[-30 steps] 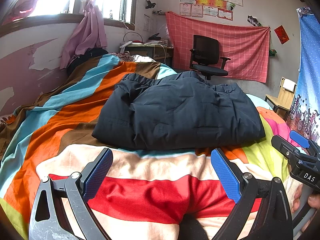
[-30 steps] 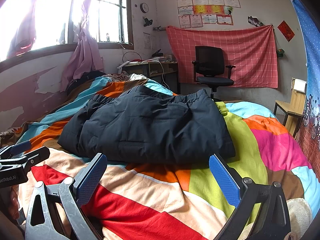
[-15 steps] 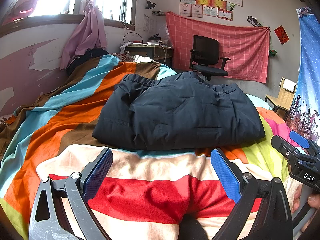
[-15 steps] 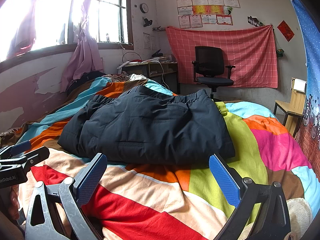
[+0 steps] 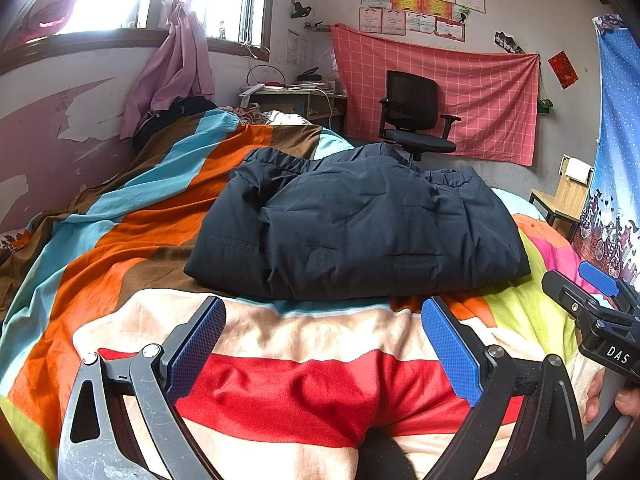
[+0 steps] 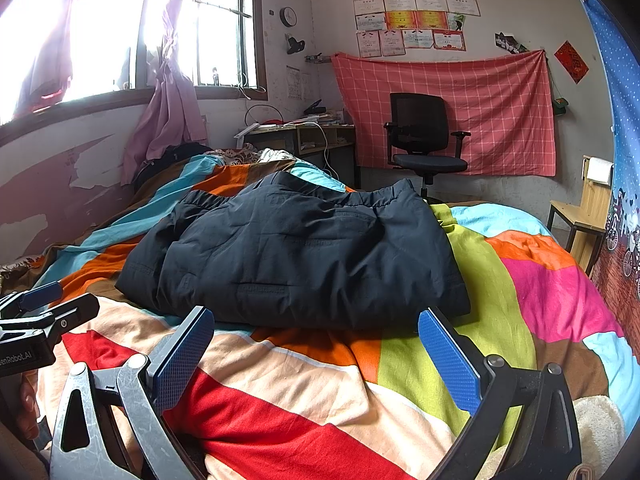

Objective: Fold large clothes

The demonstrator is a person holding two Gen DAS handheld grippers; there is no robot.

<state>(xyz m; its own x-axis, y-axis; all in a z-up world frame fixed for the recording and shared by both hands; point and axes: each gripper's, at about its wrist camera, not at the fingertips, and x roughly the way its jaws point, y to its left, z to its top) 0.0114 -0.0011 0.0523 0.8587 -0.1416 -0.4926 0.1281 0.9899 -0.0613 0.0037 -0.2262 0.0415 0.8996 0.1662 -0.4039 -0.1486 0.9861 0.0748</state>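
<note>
Nothing has shifted over the last second: the dark padded jacket (image 5: 356,232) lies folded mid-bed (image 5: 120,248), untouched, while left claw (image 5: 324,344) and right claw (image 6: 316,346) stay spread and empty; folding looks finished

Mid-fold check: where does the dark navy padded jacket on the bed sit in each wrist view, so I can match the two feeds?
Left wrist: the dark navy padded jacket lies folded at picture centre, beyond the open left claw.
Right wrist: the jacket lies centre-left, beyond the open right claw.
Shared landmark: the black office chair before the pink checked wall cloth.
</note>
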